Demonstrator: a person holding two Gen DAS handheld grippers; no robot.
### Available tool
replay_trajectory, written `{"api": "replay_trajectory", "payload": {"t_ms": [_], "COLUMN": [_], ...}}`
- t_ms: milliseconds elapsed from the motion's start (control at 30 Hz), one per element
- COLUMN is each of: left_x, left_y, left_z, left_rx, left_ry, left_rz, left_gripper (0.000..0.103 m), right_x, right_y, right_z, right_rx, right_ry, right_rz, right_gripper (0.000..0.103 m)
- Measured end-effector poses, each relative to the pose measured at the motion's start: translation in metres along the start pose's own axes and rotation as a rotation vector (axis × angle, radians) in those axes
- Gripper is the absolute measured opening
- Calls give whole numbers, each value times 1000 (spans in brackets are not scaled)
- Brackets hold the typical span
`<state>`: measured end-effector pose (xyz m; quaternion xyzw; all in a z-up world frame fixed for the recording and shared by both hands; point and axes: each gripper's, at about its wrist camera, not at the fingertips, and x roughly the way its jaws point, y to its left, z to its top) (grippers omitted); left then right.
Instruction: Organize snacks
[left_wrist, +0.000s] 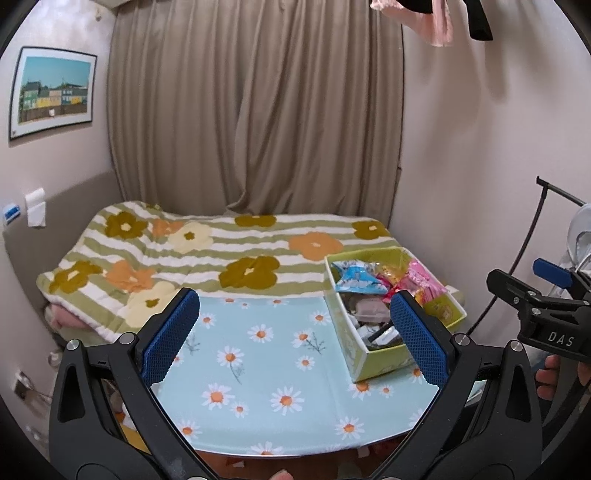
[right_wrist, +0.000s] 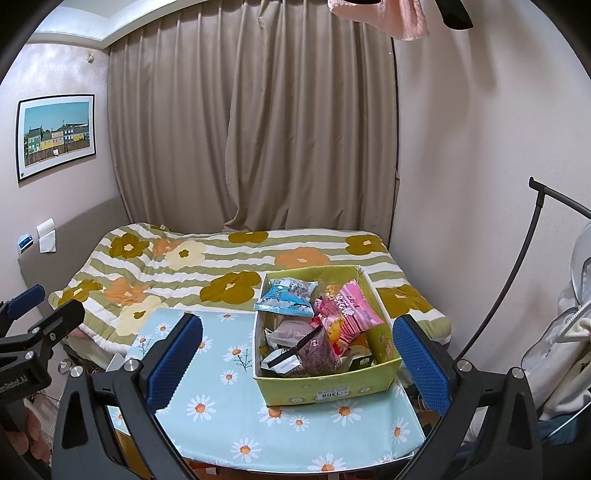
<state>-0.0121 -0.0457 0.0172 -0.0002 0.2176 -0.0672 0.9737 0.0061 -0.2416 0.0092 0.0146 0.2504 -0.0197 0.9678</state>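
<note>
The box (right_wrist: 325, 384) of snacks (right_wrist: 314, 325) sits on the daisy-cloth table (right_wrist: 221, 413), toward its right side; both the left gripper (left_wrist: 291, 332) and right gripper (right_wrist: 295, 354) are spread wide and empty; the packets look light, crinkly and slippery, so pinching a sealed edge seems safest.

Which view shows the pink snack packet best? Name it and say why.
The right wrist view: the pink snack packet lies near centre, its printed face turned to the camera, atop the pile in the green box. The left wrist view shows it off to the right, partly hidden behind the left gripper's finger.
</note>
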Motion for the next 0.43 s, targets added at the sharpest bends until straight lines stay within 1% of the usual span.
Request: {"api": "replay_trajectory", "payload": {"t_ms": [133, 200, 333, 433], "left_x": [-1, -2, 2, 5], "left_y": [0, 0, 0, 3], "left_z": [0, -1, -2, -5], "left_rx": [4, 7, 16, 2], "left_ry": [-9, -14, -8, -6], "left_rz": [32, 29, 55, 51], "left_gripper": [103, 103, 103, 103], "right_x": [0, 0, 4, 10], "right_y": [0, 0, 3, 6], "right_z": [0, 1, 1, 1], "right_rx": [1, 0, 0, -4], "right_ry": [1, 2, 12, 26], "right_rz": [0, 0, 5, 6], "right_gripper": [103, 103, 103, 103]}}
